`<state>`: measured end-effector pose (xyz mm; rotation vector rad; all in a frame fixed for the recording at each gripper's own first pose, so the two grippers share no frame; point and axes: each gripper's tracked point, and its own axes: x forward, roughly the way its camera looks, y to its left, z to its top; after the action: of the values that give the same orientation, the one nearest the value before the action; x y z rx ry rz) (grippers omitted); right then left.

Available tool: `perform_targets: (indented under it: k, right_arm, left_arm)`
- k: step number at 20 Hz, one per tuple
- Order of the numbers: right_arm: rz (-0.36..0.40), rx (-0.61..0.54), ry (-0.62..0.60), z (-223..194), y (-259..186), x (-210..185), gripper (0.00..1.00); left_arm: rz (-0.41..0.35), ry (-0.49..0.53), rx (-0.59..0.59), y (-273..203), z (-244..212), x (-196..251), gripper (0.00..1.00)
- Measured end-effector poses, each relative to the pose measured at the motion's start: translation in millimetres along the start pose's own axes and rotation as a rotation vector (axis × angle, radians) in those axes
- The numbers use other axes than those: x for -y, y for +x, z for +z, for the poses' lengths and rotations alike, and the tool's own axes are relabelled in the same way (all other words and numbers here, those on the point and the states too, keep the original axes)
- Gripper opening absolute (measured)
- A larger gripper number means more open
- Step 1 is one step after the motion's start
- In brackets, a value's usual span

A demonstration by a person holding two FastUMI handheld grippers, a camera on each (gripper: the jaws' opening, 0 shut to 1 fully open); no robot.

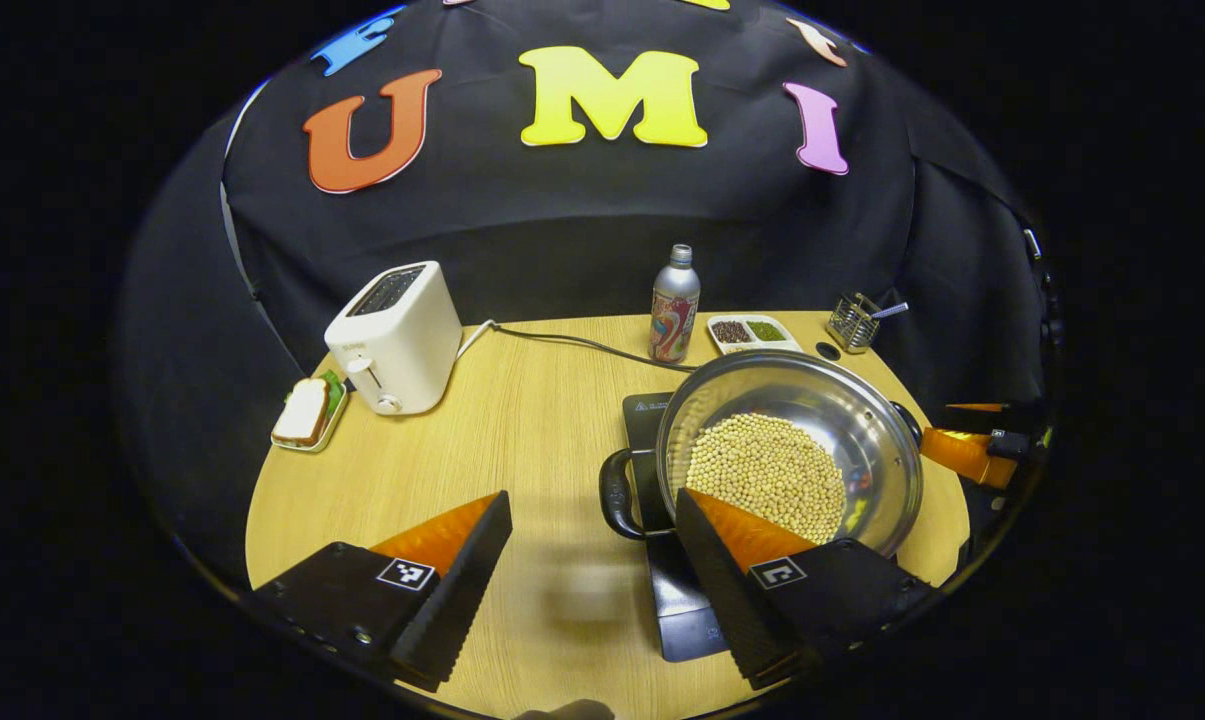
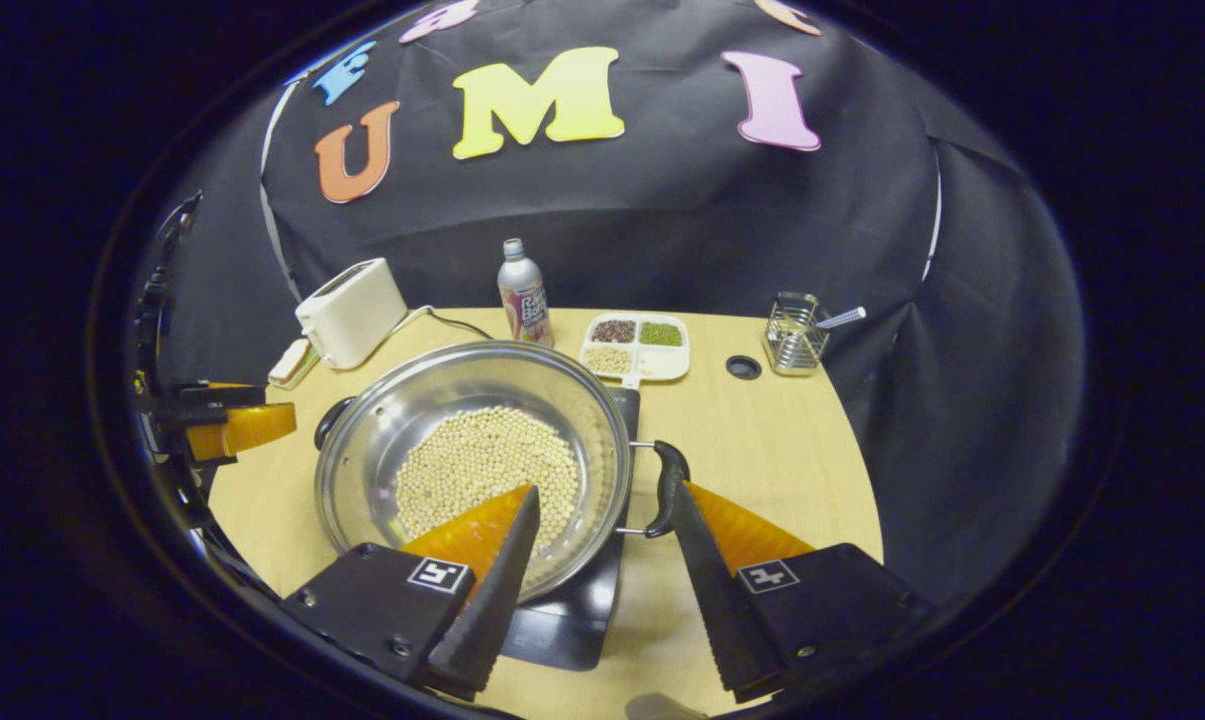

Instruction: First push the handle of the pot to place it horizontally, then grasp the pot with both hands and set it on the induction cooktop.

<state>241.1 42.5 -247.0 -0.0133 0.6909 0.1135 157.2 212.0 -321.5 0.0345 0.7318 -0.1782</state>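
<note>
The round stainless-steel pot (image 1: 792,450), holding a layer of pale yellow beans (image 1: 767,475), sits on the flat black induction cooktop (image 1: 677,600), which lies on the light wooden worktop (image 1: 522,440). Its two black loop handles stick out to either side: one (image 1: 617,493) in the left gripper view, the other (image 2: 665,488) in the right gripper view.

The left claw (image 1: 592,570) is released, its fingers spread wide and pressing on nothing; the nearer pot handle lies between them and just ahead, apart from both. The right claw (image 2: 602,570) is likewise spread and empty, with the other pot handle just off the tip of one finger; whether they touch I cannot tell.

Judging by this, the handle-turning step is done and the pot looks already set on the cooktop, so the step in hand seems to be the letting go. The next move calls for drawing both claws straight back from the pot handles, level and together, without catching a loop and dragging the pot off the cooktop or spilling beans.
</note>
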Motion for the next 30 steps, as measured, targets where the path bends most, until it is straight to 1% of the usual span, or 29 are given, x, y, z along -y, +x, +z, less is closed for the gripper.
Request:
perform_targets:
  k: [4,8,12,13,14,15,17,19,21,22,23,25,30]
  right_arm:
    - [-0.008,0.076,-0.036,28,-38,-18,0.83]
    - [-0.024,0.222,-0.054,78,-95,-39,0.83]
    - [-0.027,0.390,-0.047,131,-161,-63,0.83]
    - [-0.028,0.436,-0.038,141,-179,-68,0.92]
    - [-0.028,0.476,-0.032,152,-198,-74,0.97]
    - [-0.029,0.509,-0.028,159,-217,-81,1.00]
    - [-0.021,0.575,-0.009,168,-251,-92,0.99]
    - [-0.004,0.623,0.025,172,-277,-101,1.00]
    - [-0.004,0.658,0.033,174,-296,-102,1.00]
    - [-0.006,0.673,0.035,174,-304,-102,1.00]
    - [-0.003,0.687,0.041,174,-312,-103,1.00]
    - [0.005,0.698,0.053,170,-320,-104,1.00]
    - [0.014,0.725,0.061,164,-325,-95,1.00]
  left_arm:
    - [0.001,0.028,0.080,-32,22,-9,0.98]
    - [-0.006,0.018,0.201,-84,51,-21,0.98]
    - [0.028,0.036,0.335,-147,77,-50,0.98]
    - [0.037,0.031,0.365,-162,84,-59,0.98]
    - [0.050,0.025,0.402,-178,92,-68,0.98]
    - [0.062,0.013,0.430,-193,98,-77,0.98]
    - [0.075,-0.018,0.489,-223,110,-92,0.98]
    - [0.095,-0.042,0.554,-254,124,-107,0.98]
    - [0.149,-0.042,0.618,-279,132,-124,0.98]
    - [0.146,-0.045,0.634,-287,131,-121,0.89]
    - [0.132,-0.050,0.649,-295,133,-117,0.96]
    - [0.124,-0.048,0.668,-306,131,-114,0.95]
    - [0.155,-0.062,0.685,-328,125,-113,0.95]
